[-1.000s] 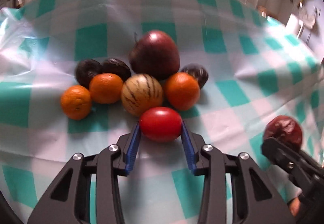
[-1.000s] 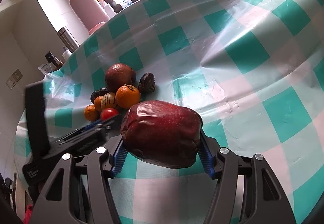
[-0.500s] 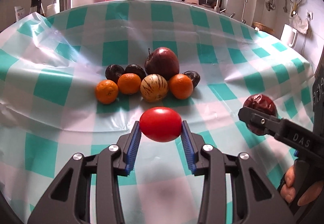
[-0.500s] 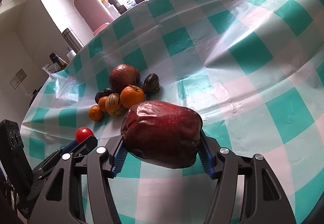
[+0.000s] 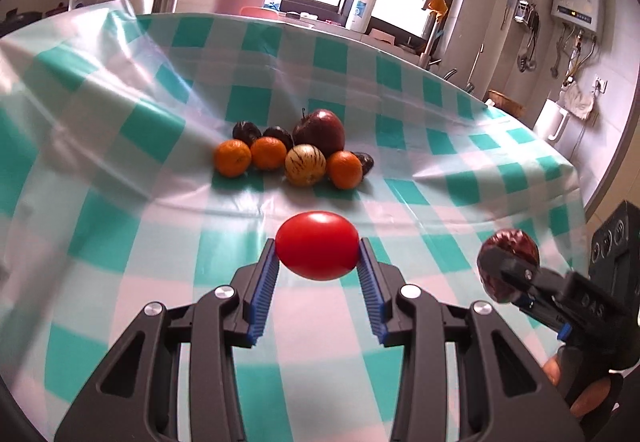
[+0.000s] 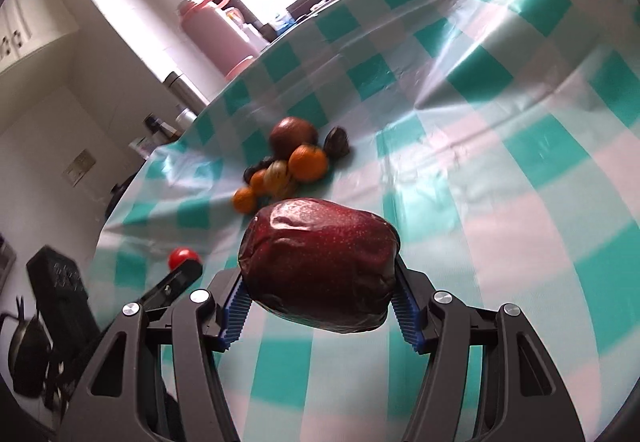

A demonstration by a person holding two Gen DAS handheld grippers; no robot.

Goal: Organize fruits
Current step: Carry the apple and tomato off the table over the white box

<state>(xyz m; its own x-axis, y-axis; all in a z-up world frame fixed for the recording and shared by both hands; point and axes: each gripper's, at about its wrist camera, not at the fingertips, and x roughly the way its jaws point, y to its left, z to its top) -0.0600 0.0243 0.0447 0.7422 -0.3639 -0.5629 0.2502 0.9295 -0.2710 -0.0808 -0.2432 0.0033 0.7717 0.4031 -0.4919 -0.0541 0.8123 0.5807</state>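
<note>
The left hand-held gripper [image 5: 317, 256] clamped a smooth, glossy red tomato [image 5: 317, 251] above the surface [image 5: 120, 202]. The right hand-held gripper [image 6: 319, 292] gripped a wrinkled dark-red apple [image 6: 319, 267]; its body lettering possibly read "DAS".

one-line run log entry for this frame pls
left tool: holds tomato | right tool: holds wrinkled apple | fruit pile: on tablecloth

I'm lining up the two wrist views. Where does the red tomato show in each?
Left wrist: the red tomato sits at lower centre, clamped in the left gripper.
Right wrist: the tomato is small at lower left, beyond the left gripper's black finger.
Shared landmark: the fruit pile with the striped yellow fruit.
</note>
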